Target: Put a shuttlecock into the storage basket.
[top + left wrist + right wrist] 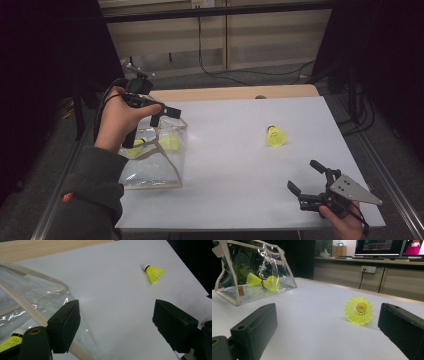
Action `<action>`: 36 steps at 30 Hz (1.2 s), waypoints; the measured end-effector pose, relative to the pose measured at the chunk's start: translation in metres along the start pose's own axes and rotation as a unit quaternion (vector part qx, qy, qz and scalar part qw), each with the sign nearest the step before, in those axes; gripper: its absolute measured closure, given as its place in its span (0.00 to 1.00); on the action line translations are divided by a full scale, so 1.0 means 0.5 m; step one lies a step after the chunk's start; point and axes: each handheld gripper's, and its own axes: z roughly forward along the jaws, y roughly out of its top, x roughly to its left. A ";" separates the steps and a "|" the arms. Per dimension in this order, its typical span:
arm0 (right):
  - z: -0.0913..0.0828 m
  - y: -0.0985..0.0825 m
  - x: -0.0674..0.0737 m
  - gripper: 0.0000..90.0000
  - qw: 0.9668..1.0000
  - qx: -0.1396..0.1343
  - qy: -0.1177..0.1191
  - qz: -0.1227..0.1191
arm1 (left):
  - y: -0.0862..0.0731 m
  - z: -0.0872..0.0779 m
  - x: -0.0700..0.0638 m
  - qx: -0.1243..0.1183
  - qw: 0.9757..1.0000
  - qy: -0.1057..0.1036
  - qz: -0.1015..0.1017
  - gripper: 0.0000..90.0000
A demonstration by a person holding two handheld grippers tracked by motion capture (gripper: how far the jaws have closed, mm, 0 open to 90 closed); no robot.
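Where a white table [235,165] spreads under the camera, a clear pouch [155,165] stands at its left side with two yellow shuttlecocks [263,281] inside. The left gripper [167,114] hovers just above the pouch's top, jaws wide and empty. The right gripper [306,176] rests near the front right edge, jaws parted, empty. A third shuttlecock [275,136] lies alone, right of centre.
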 end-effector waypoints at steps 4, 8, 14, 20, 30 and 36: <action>0.000 0.000 0.000 0.02 1.000 0.000 0.000 0.000 | 0.000 0.009 -0.009 0.006 1.000 -0.005 0.008 0.23; 0.000 0.000 0.000 0.02 1.000 0.000 0.001 0.000 | 0.000 0.020 -0.018 0.009 1.000 -0.008 0.015 0.21; 0.001 0.000 0.000 0.02 1.000 0.001 0.002 -0.002 | 0.000 0.040 -0.035 0.018 0.999 -0.015 0.025 0.20; 0.000 0.000 0.000 0.02 1.000 0.001 0.001 -0.002 | 0.000 0.058 -0.049 0.022 0.999 -0.019 0.033 0.18; 0.000 0.000 -0.001 0.02 1.000 0.001 0.001 -0.003 | -0.006 0.085 -0.064 0.029 0.998 -0.029 0.048 0.13; -0.001 0.000 -0.001 0.02 1.000 0.001 -0.001 -0.002 | -0.011 0.099 -0.071 0.030 0.998 -0.032 0.054 0.11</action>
